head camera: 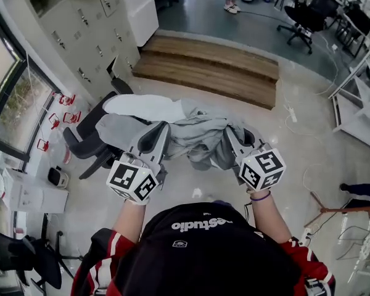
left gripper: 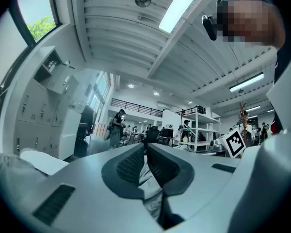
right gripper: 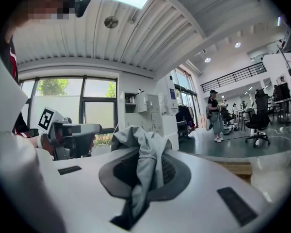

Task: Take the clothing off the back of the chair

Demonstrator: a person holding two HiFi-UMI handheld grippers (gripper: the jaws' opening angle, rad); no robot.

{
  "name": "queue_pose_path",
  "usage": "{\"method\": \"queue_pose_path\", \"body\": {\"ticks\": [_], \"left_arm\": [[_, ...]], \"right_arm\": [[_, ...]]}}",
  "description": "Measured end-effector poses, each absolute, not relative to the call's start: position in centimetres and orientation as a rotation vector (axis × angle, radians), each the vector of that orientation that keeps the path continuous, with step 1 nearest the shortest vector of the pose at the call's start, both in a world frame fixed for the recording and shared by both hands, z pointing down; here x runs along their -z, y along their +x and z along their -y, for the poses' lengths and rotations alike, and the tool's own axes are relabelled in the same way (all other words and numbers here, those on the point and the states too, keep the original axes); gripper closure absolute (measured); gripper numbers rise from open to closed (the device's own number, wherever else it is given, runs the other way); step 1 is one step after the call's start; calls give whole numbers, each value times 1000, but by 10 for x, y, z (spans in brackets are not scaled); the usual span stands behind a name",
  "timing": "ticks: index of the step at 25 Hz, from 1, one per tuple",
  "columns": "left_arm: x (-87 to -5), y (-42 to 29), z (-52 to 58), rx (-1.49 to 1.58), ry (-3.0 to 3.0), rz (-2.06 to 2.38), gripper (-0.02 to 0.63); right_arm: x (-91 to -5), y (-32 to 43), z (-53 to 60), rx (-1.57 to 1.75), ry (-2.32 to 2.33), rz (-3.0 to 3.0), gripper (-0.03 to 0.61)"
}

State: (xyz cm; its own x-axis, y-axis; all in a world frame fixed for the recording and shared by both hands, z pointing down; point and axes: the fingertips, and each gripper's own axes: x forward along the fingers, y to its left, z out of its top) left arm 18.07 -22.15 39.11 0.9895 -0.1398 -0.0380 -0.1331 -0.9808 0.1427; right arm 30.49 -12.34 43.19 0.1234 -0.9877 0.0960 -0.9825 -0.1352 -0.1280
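1. Head view: the soft grey clothing (head camera: 194, 137) hangs crumpled between your left gripper (head camera: 160, 134) and right gripper (head camera: 231, 137). The black chair (head camera: 86, 143) stands just left of the left gripper.
2. Left gripper view: your ribbed dark pads clamp a thin, pale fold.
3. Right gripper view: your jaws pinch a bunched, wrinkled grey fold that rises above them.

landmark: chair (head camera: 85, 142) | clothing (head camera: 194, 137): lies just right of chair, its left end overlapping it in the head view | left gripper (head camera: 159, 134): on clothing, near chair | right gripper (head camera: 233, 142): on clothing, farther right of chair | wooden steps (head camera: 213, 66): behind chair, to its right | lockers (head camera: 80, 23): behind chair
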Motion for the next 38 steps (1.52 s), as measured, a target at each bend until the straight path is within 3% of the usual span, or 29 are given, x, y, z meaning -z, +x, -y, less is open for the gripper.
{"method": "queue_pose_path", "body": {"ticks": [8,15,26,38], "left_arm": [[-399,262,160,58,2988,-48,577],[-400,287,125,47,2969,-147,577],[-392,259,133,44,2971,-47,577],[-378,179,196,60,2982,266,577]], "right_arm": [[-432,360,47,216,-2459,-1878,540],[-434,375,6,233,-2527,-1805,540],[-417,367,9,207,-2453,-1811,540],[-398,308,91,137,-2242,-2071,540]]}}
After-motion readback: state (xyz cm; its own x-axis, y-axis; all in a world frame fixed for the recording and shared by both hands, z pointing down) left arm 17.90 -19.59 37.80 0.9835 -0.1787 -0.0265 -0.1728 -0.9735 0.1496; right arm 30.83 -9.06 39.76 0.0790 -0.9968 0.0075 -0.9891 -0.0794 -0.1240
